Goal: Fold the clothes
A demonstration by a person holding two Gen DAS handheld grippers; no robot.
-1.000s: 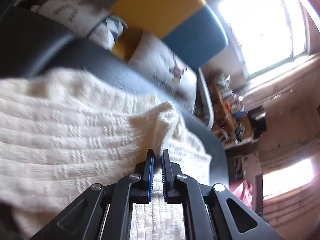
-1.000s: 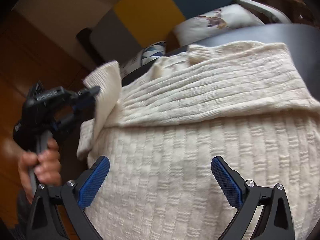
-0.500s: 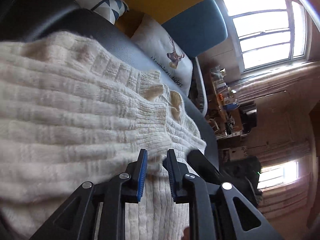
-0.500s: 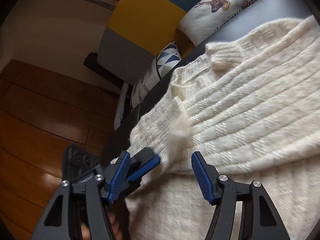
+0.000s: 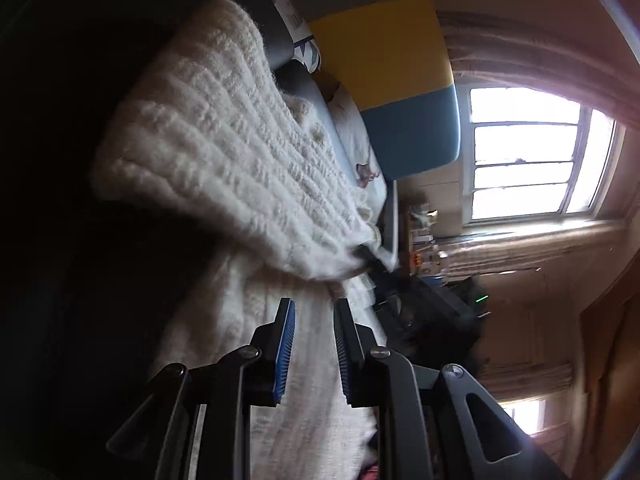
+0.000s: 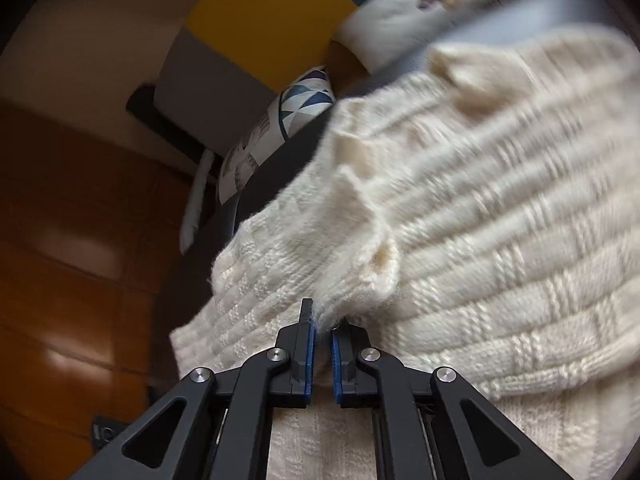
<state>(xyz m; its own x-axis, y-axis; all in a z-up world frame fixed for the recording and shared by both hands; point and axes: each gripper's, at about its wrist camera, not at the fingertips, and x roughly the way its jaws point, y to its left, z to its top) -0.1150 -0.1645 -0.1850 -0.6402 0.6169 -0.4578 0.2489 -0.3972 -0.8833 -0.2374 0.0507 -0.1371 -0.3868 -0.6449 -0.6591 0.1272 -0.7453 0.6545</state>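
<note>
Since half a second ago, both grippers are trading roles: the left gripper (image 5: 314, 312), which was nearly pinched around the knit a second back, is now sitting with its blue pads parted and nothing between them, while the right gripper (image 6: 322, 322), wide apart earlier, is now pinching a corner of the cream sweater (image 6: 480, 220).

In the left wrist view, the sweater (image 5: 224, 152) is filling the left and centre of the frame, its folded upper layer sloping from the upper left down to the middle, where the right gripper (image 5: 372, 260) is gripping its edge just above the left fingers. Further right, a yellow and blue cushion back (image 5: 392, 80) is showing at the top centre, and a bright window (image 5: 528, 156) is glowing at the right.

In the right wrist view, wooden panelling (image 6: 80, 240) is occupying the left side, a triangle-patterned pillow (image 6: 280, 128) is lying at the upper centre, and the sweater is spreading across the centre and right over a dark surface (image 6: 280, 168). A white pillow (image 6: 400, 16) is resting at the top right.
</note>
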